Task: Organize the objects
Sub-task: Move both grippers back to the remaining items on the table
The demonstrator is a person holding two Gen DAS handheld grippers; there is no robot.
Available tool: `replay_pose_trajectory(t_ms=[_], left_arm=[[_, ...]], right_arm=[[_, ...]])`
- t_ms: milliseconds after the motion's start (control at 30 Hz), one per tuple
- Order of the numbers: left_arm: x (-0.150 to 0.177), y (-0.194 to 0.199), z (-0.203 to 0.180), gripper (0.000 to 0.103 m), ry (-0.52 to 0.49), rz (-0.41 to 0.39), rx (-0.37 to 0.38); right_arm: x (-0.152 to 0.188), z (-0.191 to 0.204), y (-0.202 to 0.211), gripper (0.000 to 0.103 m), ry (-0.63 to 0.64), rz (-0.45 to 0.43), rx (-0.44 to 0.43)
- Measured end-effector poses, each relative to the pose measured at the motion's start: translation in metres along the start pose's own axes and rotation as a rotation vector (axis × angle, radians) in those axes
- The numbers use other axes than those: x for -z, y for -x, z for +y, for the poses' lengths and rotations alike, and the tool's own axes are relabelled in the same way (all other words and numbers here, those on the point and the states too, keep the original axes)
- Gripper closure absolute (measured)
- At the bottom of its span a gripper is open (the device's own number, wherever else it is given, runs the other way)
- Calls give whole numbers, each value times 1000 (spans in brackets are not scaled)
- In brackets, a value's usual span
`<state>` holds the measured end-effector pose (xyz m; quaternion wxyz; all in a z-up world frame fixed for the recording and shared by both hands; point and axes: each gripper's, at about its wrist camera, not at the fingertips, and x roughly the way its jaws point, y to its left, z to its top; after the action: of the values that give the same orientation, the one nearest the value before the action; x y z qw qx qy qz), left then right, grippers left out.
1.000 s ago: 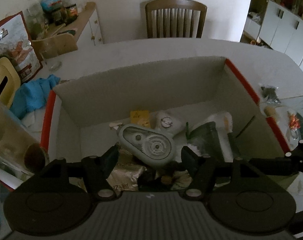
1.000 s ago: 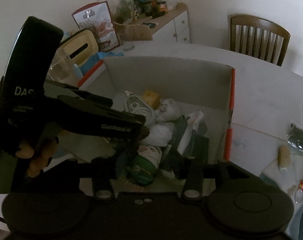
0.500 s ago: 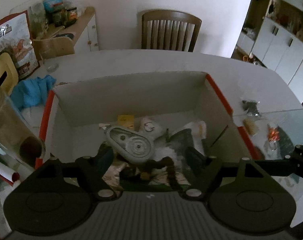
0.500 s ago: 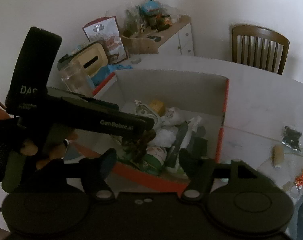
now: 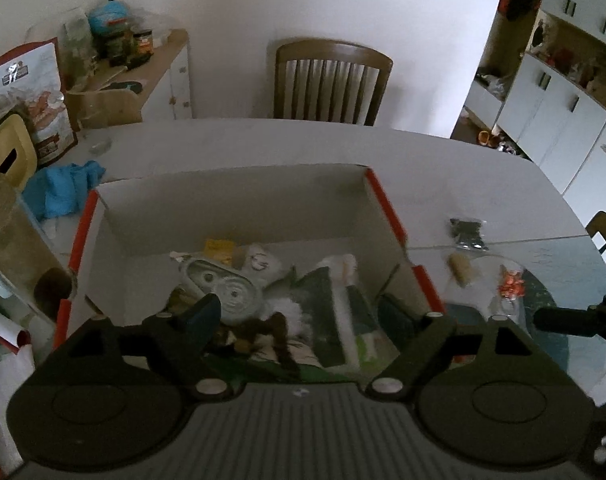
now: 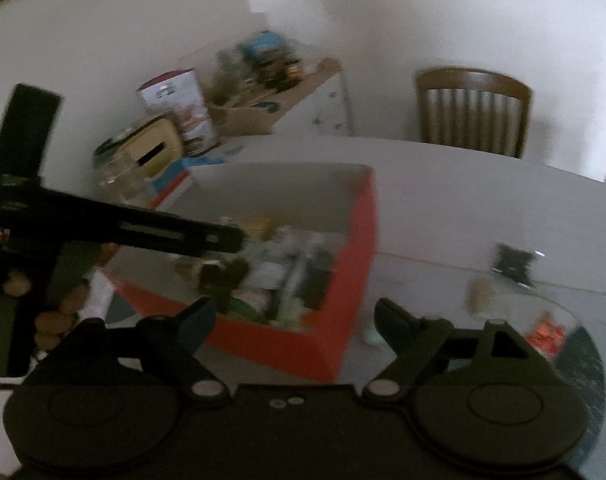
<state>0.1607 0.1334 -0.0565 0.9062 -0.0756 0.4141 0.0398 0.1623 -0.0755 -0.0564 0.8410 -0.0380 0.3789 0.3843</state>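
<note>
The box (image 5: 383, 204), red outside and pale inside, fills the middle of the left wrist view and already holds a heap of things: a grey gear case (image 5: 219, 292), a yellow pack (image 5: 219, 246), white and dark packets. The left gripper (image 5: 299, 316) hangs over the near wall of the box with its fingers spread wide and nothing between them.

Loose things on the table (image 5: 443, 168) lie at the right of that view, outside the box: a dark bag (image 5: 468, 232), a tan roll (image 5: 460, 269) and some orange bits (image 5: 511, 285).

In the right wrist view (blurred) the right gripper (image 6: 293, 314) is also spread and empty, low in the frame, with the box at centre left. The roll (image 6: 477, 294) and the bag (image 6: 513, 260) sit to the right of its fingers and farther up the frame. The roll's long axis looks to run roughly away from the camera, though blur makes that unsure.

I judge the right gripper the nearer one for these; it would need to swing rightward and forward to reach the roll.
</note>
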Motion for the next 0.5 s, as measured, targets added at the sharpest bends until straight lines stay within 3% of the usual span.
replay_pose_trajectory(t_ms=[100,233,500], left_arm=[[2,5,-11,17,1,-3,10],[4,8,-26,4,8,-18,17],[1,3,-63,0,15,-51,15]], right_arm=[[13,-20,14,17,-42,-8,28],[31,-51,31,15,-90,1,72],[54,-108,47,14,-139,35,170]])
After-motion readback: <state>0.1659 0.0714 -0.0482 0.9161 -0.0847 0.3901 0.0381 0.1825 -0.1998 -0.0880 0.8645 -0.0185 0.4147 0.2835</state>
